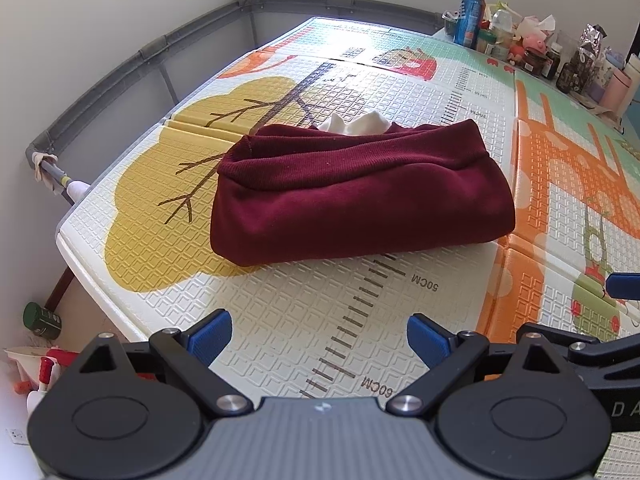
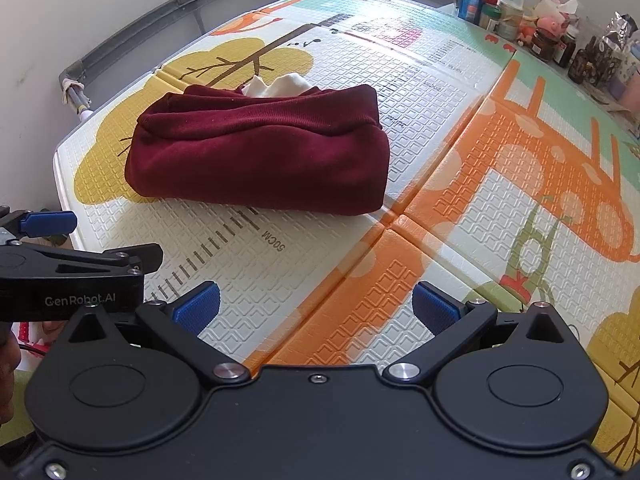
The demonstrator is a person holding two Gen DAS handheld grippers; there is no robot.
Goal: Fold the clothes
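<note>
We are holding the left gripper [image 1: 319,338] and right gripper [image 2: 316,307] spread wide, gripping nothing, above the near edge of the play mat [image 1: 280,320]. The folded maroon garment [image 1: 360,196] is lying mid-mat, toward its left edge, white cloth [image 1: 354,122] peeking behind.

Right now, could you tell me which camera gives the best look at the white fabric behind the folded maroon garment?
The left wrist view: the white fabric peeks above the maroon garment near frame centre, with two humps visible. The right wrist view shows the same fabric smaller and partly washed out by glare. In both, the garment hides its lower part.
</note>
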